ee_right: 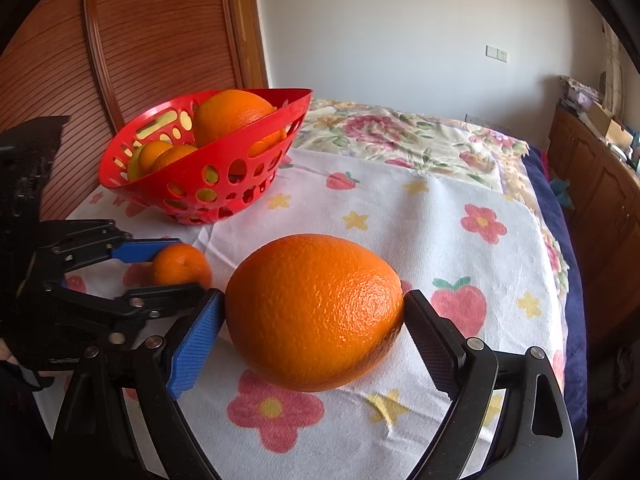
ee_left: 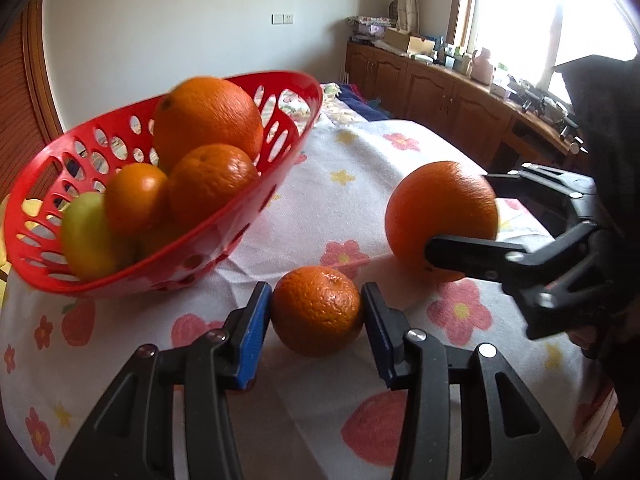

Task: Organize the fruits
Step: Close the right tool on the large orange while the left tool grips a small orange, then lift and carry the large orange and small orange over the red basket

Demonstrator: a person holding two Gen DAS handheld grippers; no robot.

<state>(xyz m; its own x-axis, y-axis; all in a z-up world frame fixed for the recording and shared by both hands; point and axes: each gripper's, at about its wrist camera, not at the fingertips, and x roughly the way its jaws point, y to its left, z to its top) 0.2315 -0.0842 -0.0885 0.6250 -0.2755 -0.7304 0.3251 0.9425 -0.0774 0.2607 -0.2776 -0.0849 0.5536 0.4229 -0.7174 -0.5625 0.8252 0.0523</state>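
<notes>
small orange (ee_left: 317, 311) between left jaws, perhaps touching

1. Our left black plastic two-finger gripper (ee_left: 318, 334) carries ribbed blue pads on its fingers (ee_left: 253, 332).
2. Silver round screws stud its open-framed black linkage arms.
3. Our right black plastic two-finger gripper (ee_right: 314, 340) matches it: one blue textured pad, one dark pad (ee_right: 434, 350).

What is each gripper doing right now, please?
Left gripper: fingers closed on the small orange.
Right gripper: fingers closed on the large orange.
</notes>
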